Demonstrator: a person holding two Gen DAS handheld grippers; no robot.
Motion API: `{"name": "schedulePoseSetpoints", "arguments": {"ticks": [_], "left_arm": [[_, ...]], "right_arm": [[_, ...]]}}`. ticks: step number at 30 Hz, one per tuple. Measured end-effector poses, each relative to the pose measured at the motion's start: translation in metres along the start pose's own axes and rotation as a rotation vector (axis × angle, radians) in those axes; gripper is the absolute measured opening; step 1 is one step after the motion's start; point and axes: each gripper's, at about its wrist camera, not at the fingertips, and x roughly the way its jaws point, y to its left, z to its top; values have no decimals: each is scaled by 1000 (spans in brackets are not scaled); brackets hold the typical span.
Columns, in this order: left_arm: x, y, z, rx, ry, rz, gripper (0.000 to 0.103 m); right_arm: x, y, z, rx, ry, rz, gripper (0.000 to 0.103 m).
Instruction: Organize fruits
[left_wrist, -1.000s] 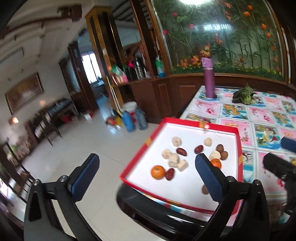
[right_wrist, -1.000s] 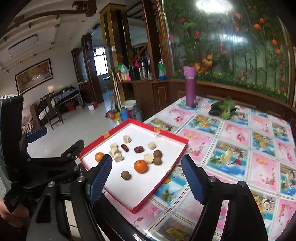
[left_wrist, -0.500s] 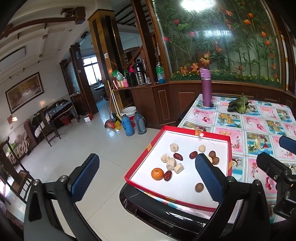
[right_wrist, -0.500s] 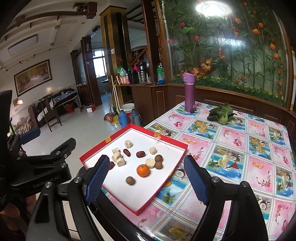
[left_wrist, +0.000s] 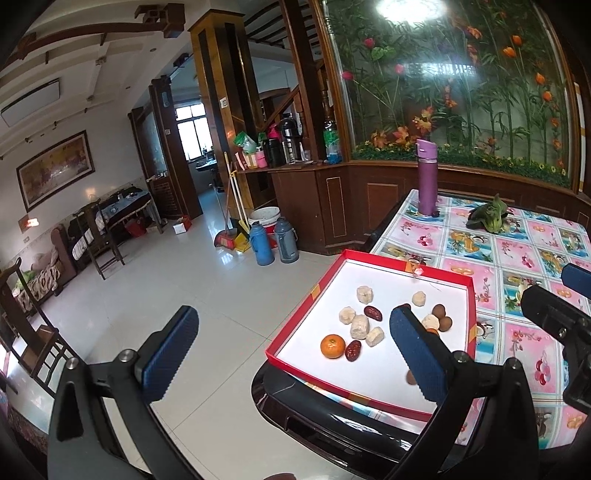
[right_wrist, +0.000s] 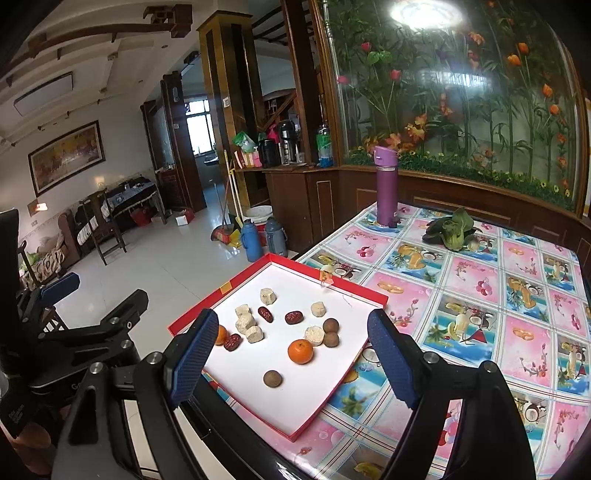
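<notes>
Above the red tray of fruit, both grippers, left and right, hang spread wide, pinching nothing.

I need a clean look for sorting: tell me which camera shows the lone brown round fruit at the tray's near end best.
The right wrist view: the lone brown fruit lies fully exposed on the white tray. In the left wrist view, the claw's blue pad covers all but a sliver of it.
</notes>
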Motion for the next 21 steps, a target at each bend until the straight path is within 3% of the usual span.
{"name": "schedulePoseSetpoints", "arguments": {"ticks": [16,21], "left_arm": [[2,10,-3,-14,17,-5,103],[-4,17,-3,-46,31,-61,103]], "right_arm": [[5,7,1,12,4,13,83],[4,9,0,7,-1,22,83]]}}
